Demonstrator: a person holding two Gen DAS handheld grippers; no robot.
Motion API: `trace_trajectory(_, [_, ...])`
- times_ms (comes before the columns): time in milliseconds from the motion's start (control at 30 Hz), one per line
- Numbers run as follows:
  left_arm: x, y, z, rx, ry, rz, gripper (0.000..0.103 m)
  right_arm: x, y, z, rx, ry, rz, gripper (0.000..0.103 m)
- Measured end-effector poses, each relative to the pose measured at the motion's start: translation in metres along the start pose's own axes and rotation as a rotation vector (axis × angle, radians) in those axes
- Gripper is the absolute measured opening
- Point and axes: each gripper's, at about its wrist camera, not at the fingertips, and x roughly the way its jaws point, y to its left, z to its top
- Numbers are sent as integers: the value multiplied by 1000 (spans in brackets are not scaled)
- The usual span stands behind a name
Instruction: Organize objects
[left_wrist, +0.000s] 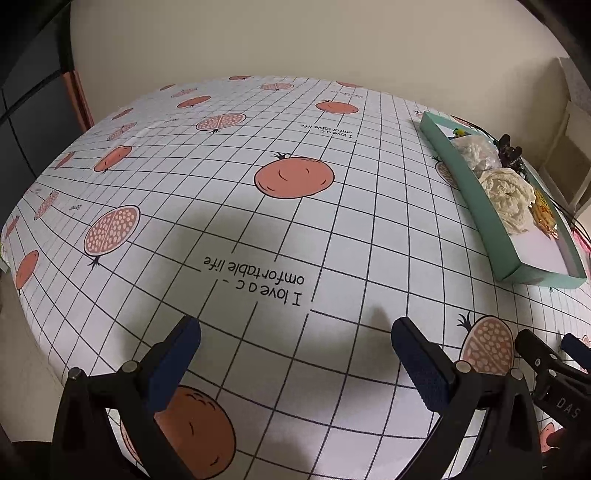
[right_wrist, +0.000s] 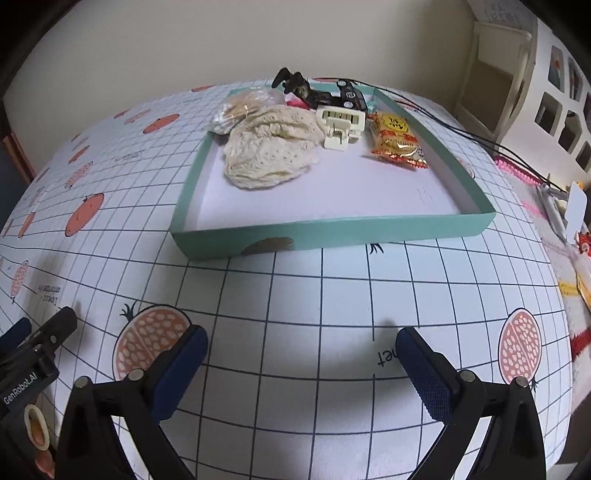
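A shallow teal box lid (right_wrist: 332, 230) lies on the gridded tablecloth ahead of my right gripper (right_wrist: 301, 338). Inside it are a cream crocheted cloth (right_wrist: 269, 153), a white plug adapter (right_wrist: 341, 123), a yellow-red snack packet (right_wrist: 397, 140), a clear bag (right_wrist: 236, 107) and a dark toy figure (right_wrist: 303, 88) at the far end. My right gripper hangs open and empty well short of the lid. In the left wrist view the lid (left_wrist: 476, 199) sits far right with the cloth (left_wrist: 509, 195) in it. My left gripper (left_wrist: 295, 328) is open over bare cloth, holding nothing.
The table (left_wrist: 258, 221) wears a white grid cloth printed with pomegranates. Black cables (right_wrist: 461, 129) trail off the lid's far right corner. Pink trim and small items (right_wrist: 569, 221) crowd the right edge. A white shelf unit (right_wrist: 495, 66) stands behind.
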Motion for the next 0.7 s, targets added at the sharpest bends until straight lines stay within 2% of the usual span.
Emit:
trace_trajectory(100, [1, 0, -1, 5, 6, -14, 103, 2, 0, 2, 2, -2, 1, 103])
trace_trajectory(700, [1, -3, -5, 10, -23, 14, 103, 1, 1, 0, 13, -13, -11, 103])
